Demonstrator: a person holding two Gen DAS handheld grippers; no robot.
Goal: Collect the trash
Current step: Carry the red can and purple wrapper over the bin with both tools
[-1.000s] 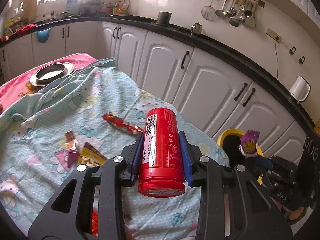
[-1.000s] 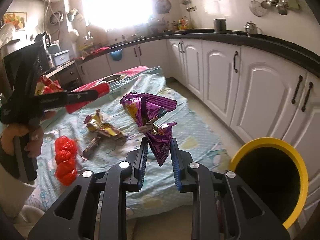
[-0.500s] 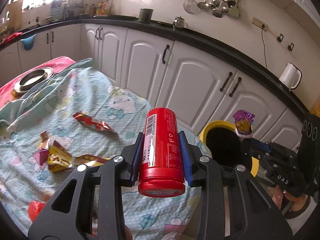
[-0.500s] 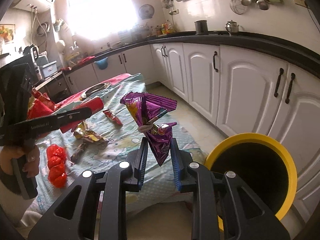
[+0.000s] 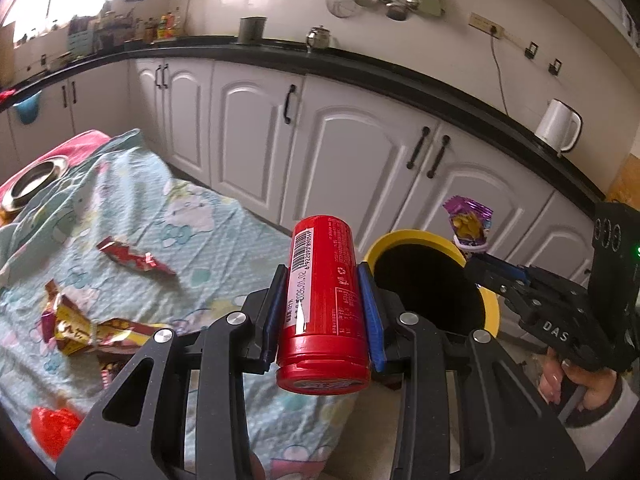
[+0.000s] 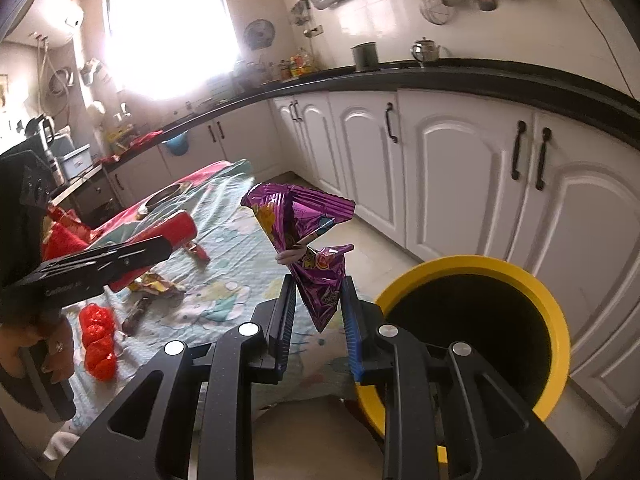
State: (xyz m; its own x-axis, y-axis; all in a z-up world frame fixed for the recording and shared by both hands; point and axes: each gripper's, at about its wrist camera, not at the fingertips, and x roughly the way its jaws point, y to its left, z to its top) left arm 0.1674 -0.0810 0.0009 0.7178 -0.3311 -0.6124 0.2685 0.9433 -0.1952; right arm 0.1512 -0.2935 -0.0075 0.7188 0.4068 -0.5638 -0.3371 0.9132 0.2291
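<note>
My left gripper (image 5: 322, 276) is shut on a red can (image 5: 323, 304), held level just left of the yellow-rimmed black trash bin (image 5: 492, 308). My right gripper (image 6: 318, 288) is shut on a crumpled purple snack bag (image 6: 308, 236), beside the bin's rim (image 6: 560, 320). In the left wrist view the purple bag (image 5: 468, 220) sits over the bin's far rim, held by the right gripper (image 5: 476, 264). In the right wrist view the red can (image 6: 168, 232) and the left gripper (image 6: 160, 246) are at the left, over the table.
The table with a blue cartoon cloth (image 5: 200, 220) holds a red wrapper (image 5: 134, 256), gold wrappers (image 5: 84, 326), a red mesh item (image 6: 96, 336) and a metal dish (image 5: 28, 178). White cabinets (image 5: 360, 160) under a black counter run behind the bin.
Both grippers have moved from over the table toward the bin, still holding the can and the purple bag. The bin now looms larger in both views.
</note>
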